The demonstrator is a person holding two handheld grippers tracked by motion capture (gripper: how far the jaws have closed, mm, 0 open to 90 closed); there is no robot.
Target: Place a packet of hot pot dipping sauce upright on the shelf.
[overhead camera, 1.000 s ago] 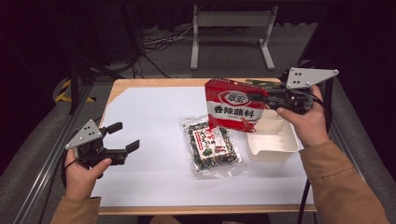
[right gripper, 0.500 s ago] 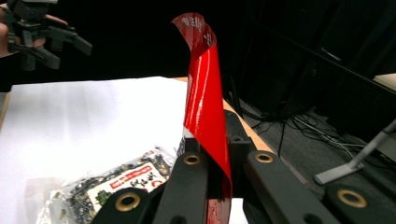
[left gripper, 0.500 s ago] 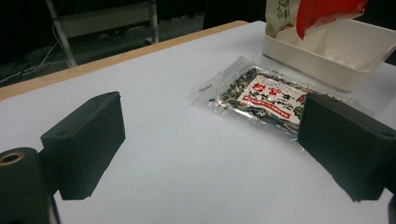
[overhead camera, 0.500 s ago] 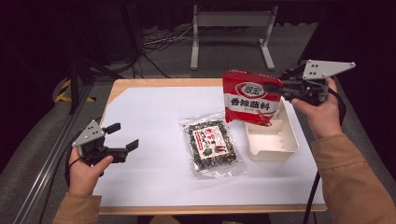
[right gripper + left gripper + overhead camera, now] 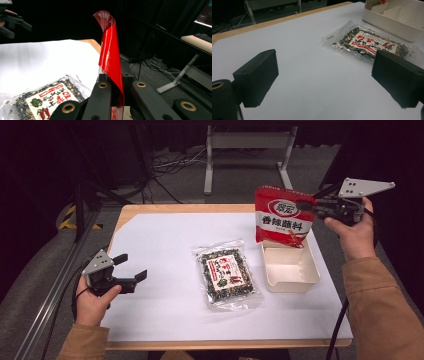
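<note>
A glossy red foil pouch hangs above the rectangular white plastic tray at the worktop's three o'clock, clenched by the right hand-held gripper; the left hand-held gripper, at nine o'clock, gapes wide, empty

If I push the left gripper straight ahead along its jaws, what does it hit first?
Probably the clear spice packet. The left gripper, jaws open, points low across the bare white paper, and the packet lies ahead toward one jaw's side, with the white tray beyond. Depth is unclear, so the other jaw may pass beside it.
</note>
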